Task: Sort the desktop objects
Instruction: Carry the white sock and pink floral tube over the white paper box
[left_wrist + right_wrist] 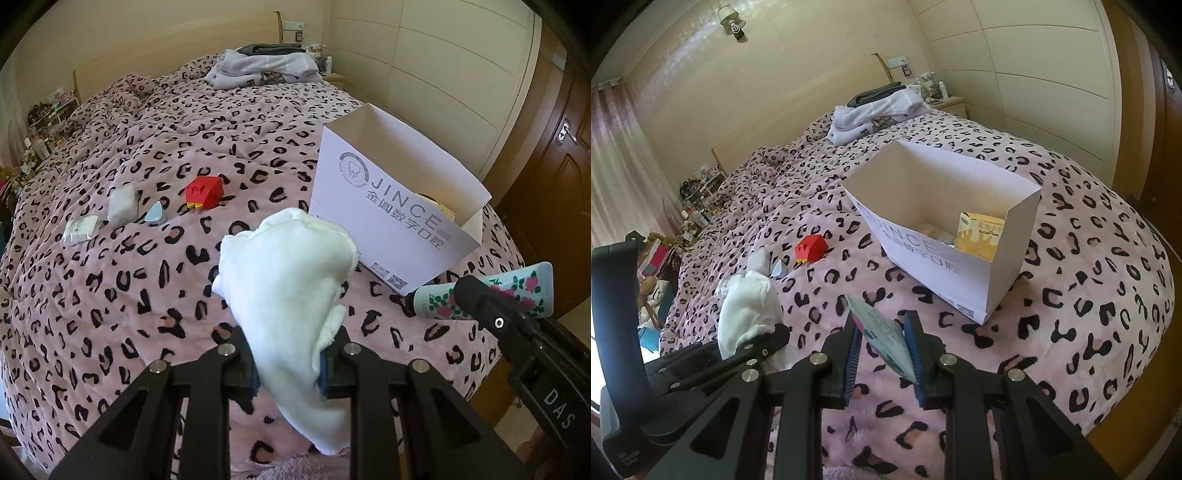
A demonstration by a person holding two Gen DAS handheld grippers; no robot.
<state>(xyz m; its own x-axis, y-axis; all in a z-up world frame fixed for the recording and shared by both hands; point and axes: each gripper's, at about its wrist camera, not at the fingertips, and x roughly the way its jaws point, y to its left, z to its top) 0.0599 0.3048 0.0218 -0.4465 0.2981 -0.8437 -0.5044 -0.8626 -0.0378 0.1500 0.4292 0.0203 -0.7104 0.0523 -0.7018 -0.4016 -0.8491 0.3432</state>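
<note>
My left gripper [290, 363] is shut on a white cloth [291, 280] and holds it above the bed; the cloth also shows in the right wrist view [748, 314]. My right gripper [884, 354] is shut on a floral tube [882, 332], which also shows in the left wrist view [517, 291] beside the box. A white open box [395, 210] printed JINCE stands on the bed; in the right wrist view the box [1012, 258] holds a yellow carton [979, 236]. A red block [204, 192], a small blue-grey piece [155, 214] and two white packets [122, 203] lie left of the box.
The pink leopard-print blanket [110, 295] covers the bed. Folded clothes [262, 66] lie at the far end by the headboard. A wooden door [554, 177] is at the right, a cluttered shelf [44, 122] at the far left.
</note>
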